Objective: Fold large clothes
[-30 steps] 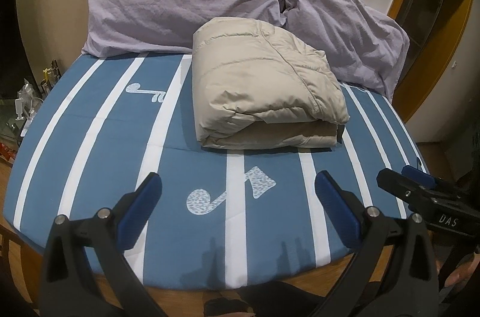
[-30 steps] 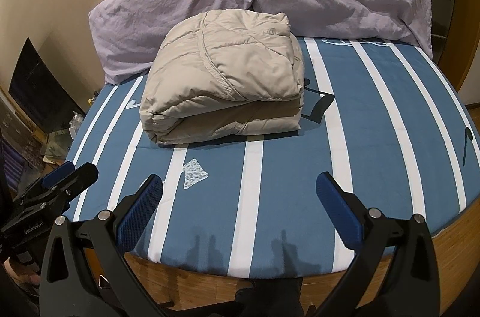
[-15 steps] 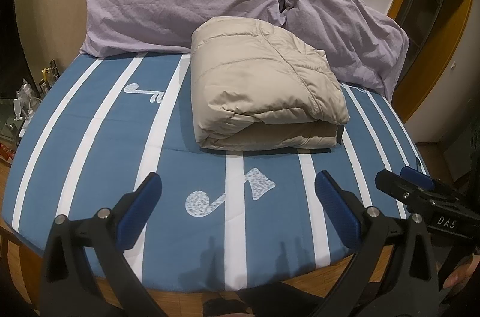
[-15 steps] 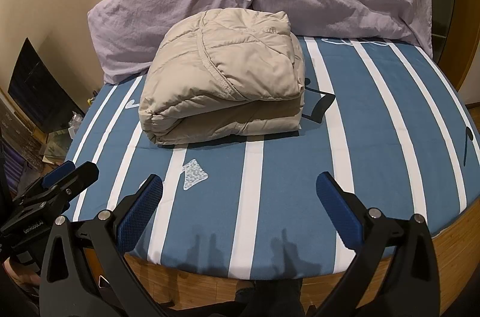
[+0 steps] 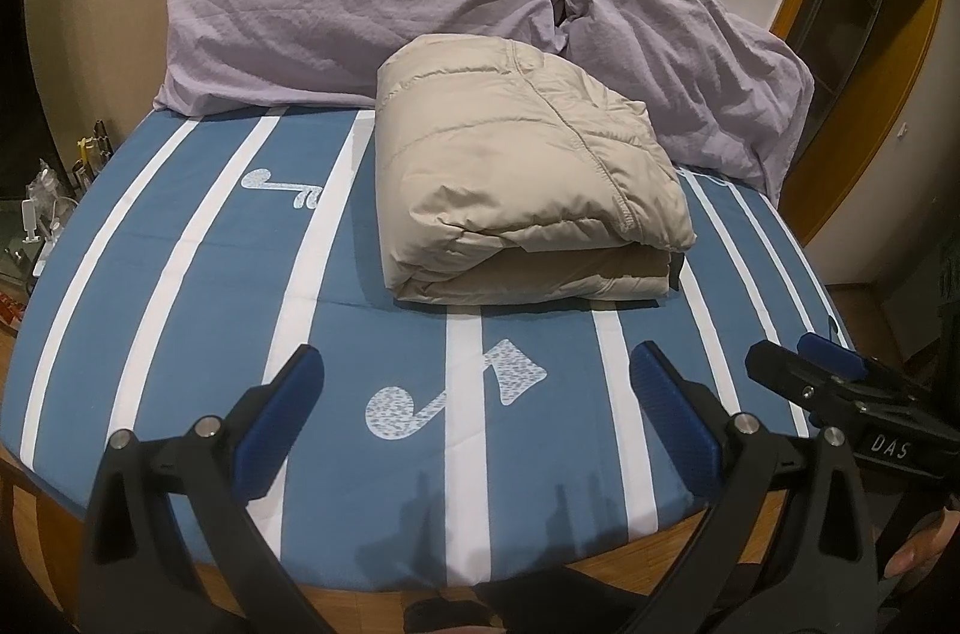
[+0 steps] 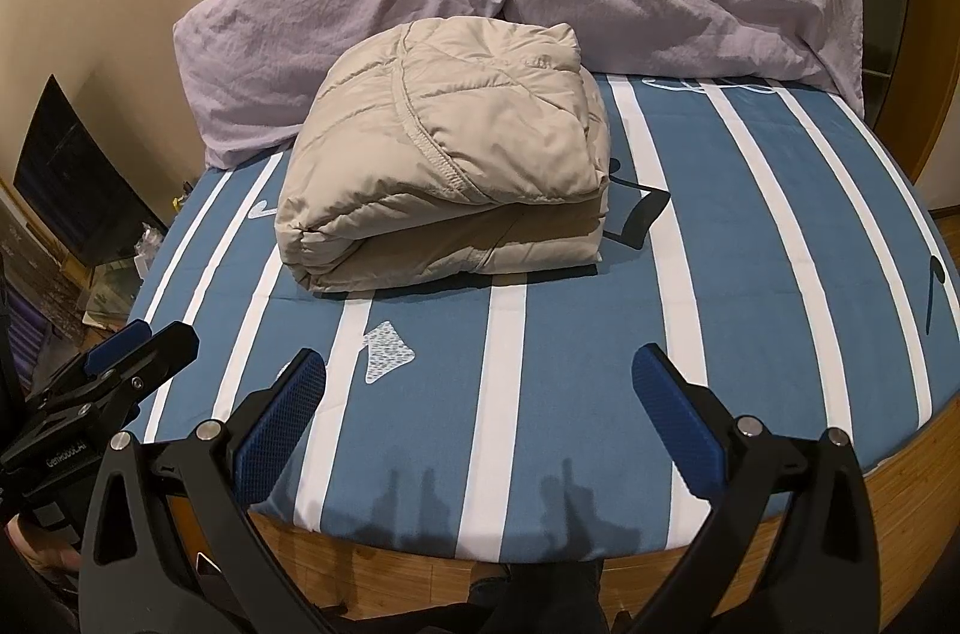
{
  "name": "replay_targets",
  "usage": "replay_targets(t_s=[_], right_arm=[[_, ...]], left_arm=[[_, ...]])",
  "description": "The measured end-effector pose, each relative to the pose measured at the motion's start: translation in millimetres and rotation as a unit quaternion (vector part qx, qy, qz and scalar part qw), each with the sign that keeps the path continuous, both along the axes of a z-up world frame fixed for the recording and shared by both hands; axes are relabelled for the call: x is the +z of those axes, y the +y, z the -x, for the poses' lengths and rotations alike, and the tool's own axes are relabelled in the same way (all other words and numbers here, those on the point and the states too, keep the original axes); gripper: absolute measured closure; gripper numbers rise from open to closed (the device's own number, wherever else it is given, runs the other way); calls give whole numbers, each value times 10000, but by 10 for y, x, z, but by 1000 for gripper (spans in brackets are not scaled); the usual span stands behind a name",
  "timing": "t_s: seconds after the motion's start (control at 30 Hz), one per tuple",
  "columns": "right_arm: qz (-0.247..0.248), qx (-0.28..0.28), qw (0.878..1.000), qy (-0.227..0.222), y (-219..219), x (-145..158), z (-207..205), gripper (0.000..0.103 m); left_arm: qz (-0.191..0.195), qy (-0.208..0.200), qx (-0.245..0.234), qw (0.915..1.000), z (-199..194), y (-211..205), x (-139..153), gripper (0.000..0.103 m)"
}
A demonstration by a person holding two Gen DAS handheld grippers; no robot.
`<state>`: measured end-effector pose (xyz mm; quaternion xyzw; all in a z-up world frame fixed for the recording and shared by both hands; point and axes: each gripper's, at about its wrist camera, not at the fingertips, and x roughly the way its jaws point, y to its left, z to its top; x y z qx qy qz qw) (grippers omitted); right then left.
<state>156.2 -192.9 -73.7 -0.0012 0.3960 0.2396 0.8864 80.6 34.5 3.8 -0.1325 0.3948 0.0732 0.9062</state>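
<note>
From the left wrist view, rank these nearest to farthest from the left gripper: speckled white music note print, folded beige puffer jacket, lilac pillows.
1. Speckled white music note print, on the sheet just ahead.
2. Folded beige puffer jacket, mid-bed.
3. Lilac pillows, against the wall.

Both fisheye cameras are looking forward from the foot of the bed toward the purple pillows at its head, from a little above the mattress. The left view is sitting further left and is facing slightly right; the right view is sitting further right and is facing slightly left. Both are sharing the folded beige jacket, and each is catching the other hand-held gripper at its edge.
</note>
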Motion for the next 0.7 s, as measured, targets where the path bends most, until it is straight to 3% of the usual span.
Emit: replay_targets(t_s=[0.7], right_arm=[[19,15,10000,8,15,0,-16,1]], left_arm=[[-8,-24,-20,10000,-31,-16,-2,2]])
